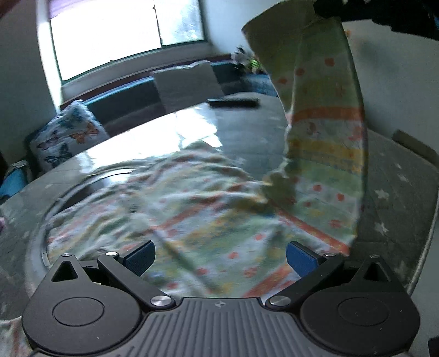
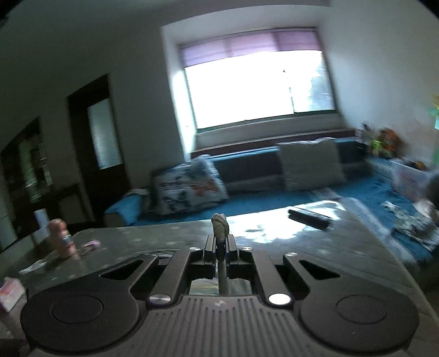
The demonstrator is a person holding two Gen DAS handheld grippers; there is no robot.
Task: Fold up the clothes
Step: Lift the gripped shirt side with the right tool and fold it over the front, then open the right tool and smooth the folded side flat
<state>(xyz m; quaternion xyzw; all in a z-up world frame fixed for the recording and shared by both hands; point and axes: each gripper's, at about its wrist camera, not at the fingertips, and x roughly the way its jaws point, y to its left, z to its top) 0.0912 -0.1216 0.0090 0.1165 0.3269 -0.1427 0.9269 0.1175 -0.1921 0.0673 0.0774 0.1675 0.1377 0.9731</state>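
Note:
A light garment [image 1: 197, 214] with orange, yellow and green stripes and small red flowers lies crumpled on the glass table [image 1: 241, 131]. One part of it [image 1: 326, 109] is lifted high at the upper right, hanging from my right gripper [image 1: 329, 11] at the frame's top edge. My left gripper [image 1: 219, 259] is open just above the garment, blue pads [image 1: 300, 259] wide apart and empty. In the right wrist view my right gripper [image 2: 221, 244] is shut on a pinched edge of the garment [image 2: 219, 225], held well above the table [image 2: 301, 239].
A dark remote [image 1: 233, 103] lies on the far side of the table; it also shows in the right wrist view [image 2: 308, 217]. A bottle [image 2: 63, 239] and small items stand at the table's left. A blue sofa with cushions [image 2: 189, 186] stands behind, under a bright window.

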